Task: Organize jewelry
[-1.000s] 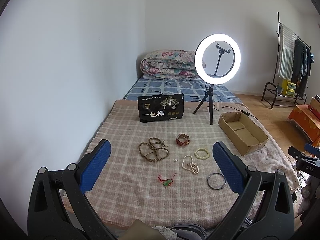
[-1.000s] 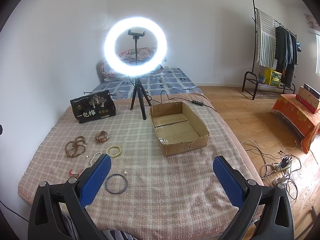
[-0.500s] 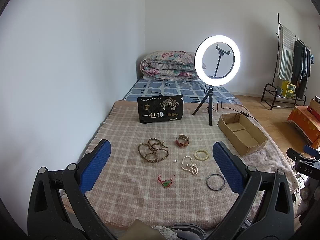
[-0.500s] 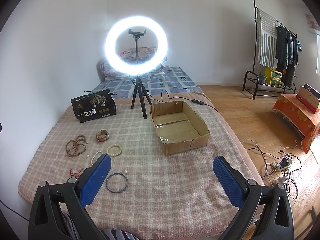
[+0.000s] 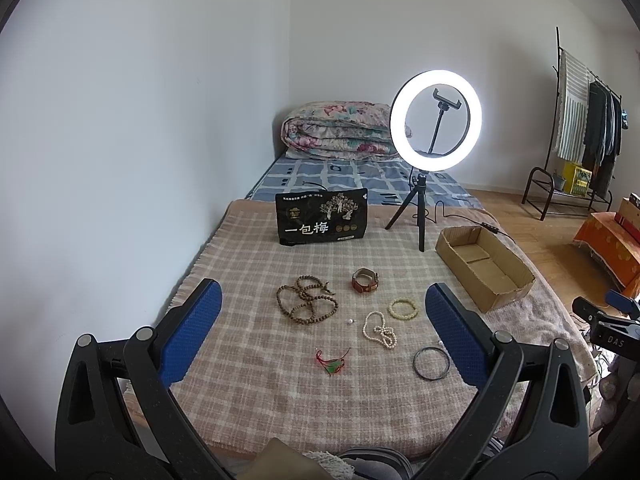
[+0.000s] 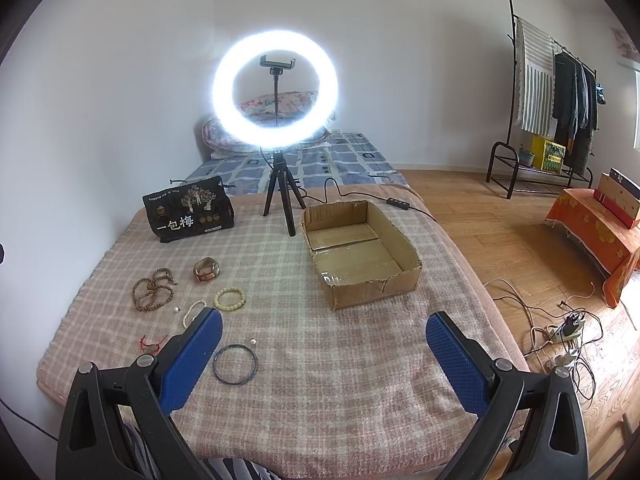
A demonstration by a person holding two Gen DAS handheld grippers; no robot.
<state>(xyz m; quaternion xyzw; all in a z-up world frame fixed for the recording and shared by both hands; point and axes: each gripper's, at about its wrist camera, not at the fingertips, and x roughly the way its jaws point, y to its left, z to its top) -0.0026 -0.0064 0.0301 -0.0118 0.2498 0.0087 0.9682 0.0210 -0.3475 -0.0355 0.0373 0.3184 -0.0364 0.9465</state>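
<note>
Jewelry lies scattered on the plaid blanket: wooden beads, pearl strand, pale bracelet, dark bangle and the rest, none in the cardboard box, so I judge nothing sorted yet. My left gripper and right gripper hover above it, fingers spread wide, holding and touching nothing.

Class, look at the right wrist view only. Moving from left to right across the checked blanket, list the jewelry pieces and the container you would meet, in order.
Brown wooden bead strand → red-brown leather band → pale yellow bead bracelet → open cardboard box. The other pieces overlap in position, so I leave them out.
</note>
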